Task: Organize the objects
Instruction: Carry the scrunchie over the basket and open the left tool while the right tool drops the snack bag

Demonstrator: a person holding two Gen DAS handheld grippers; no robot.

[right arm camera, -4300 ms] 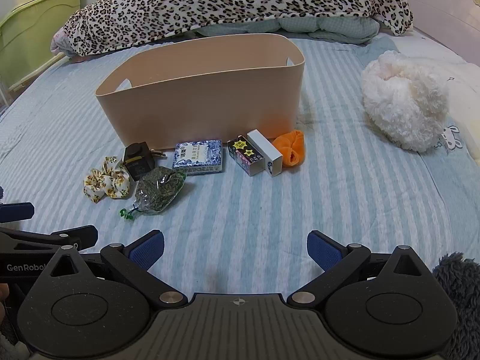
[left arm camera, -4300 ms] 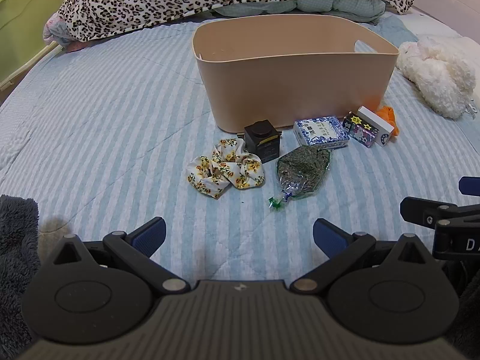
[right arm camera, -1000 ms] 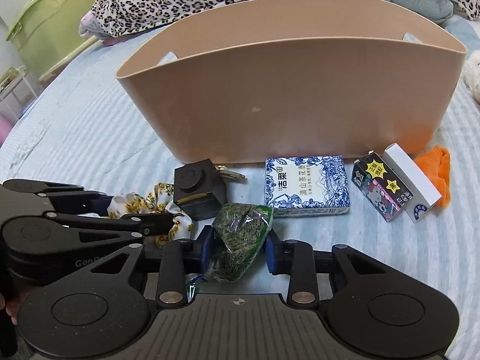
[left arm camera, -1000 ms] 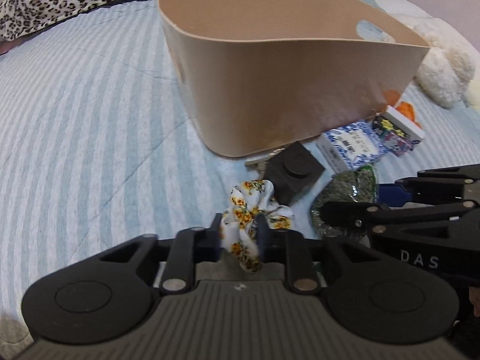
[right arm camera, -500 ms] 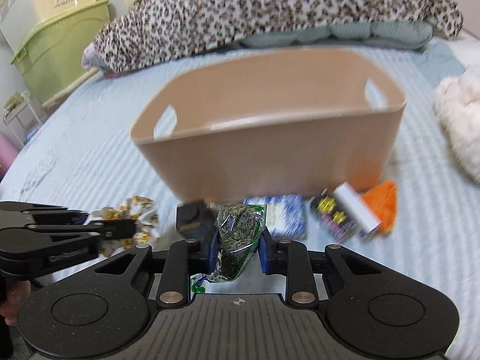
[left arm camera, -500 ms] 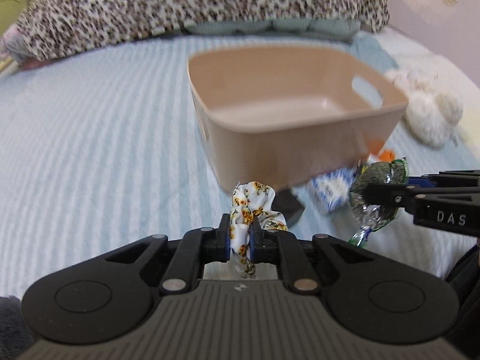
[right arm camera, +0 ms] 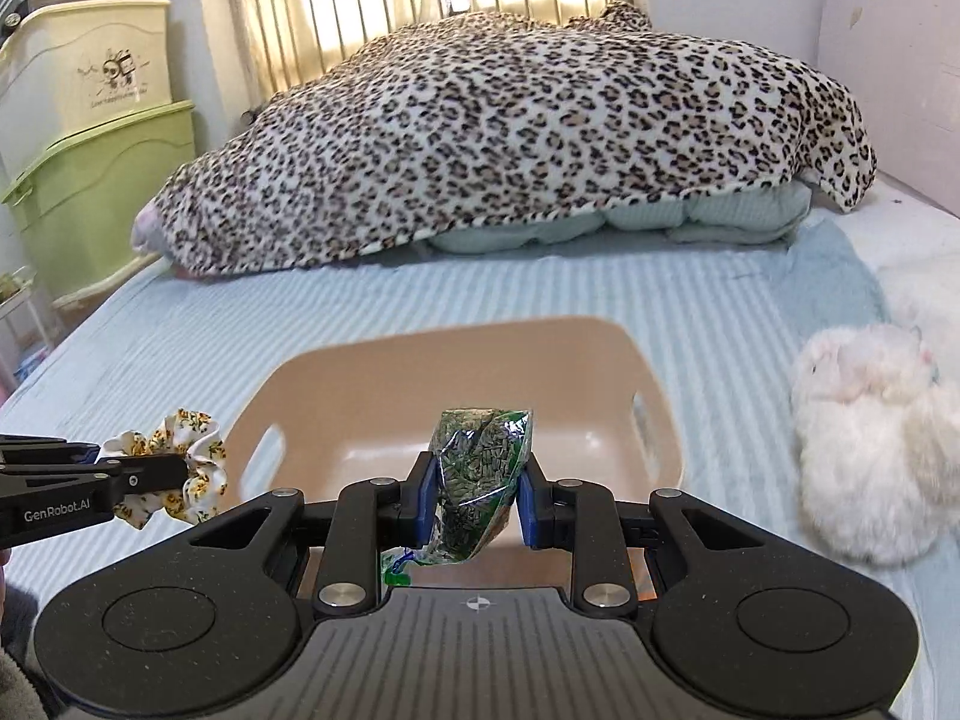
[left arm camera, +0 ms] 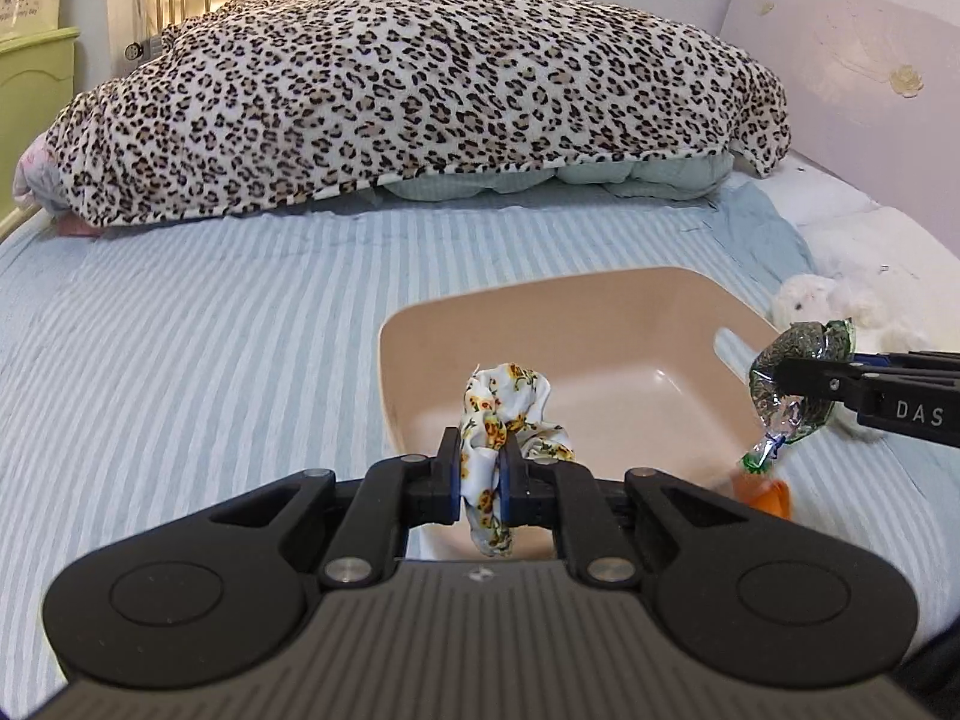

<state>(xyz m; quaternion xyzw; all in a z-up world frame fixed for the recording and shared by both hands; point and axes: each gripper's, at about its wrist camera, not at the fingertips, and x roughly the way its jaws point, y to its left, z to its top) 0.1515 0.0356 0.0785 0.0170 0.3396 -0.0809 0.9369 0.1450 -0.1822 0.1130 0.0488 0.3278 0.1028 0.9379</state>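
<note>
Task status: transfer step in hand, no item deposited yet as far as the views show.

Left gripper (left arm camera: 481, 476): jaws clamped on the floral scrunchie (left arm camera: 507, 414), which hangs in the air over the near rim of the beige bin (left arm camera: 414, 324). In the right wrist view the scrunchie sits at or just outside the bin's left wall; which one cannot be told.

Right gripper (right arm camera: 474, 495): jaws closed on the green packet (right arm camera: 477, 462), a clear bag of dark green contents, held above the bin's near edge.

Bin condition: the visible floor of the bin is bare. The bin stands on the striped bed sheet (left arm camera: 180, 330).

Remaining work, as judged: move both items over the bin interior and release them. An orange item (left arm camera: 768, 495) lies on the bed beside the bin's right corner and appears to need collecting. Other loose items, if any, are hidden below both views.

Not part of the task, by appearance: white plush toy (right arm camera: 870, 444), leopard blanket (left arm camera: 390, 96).
</note>
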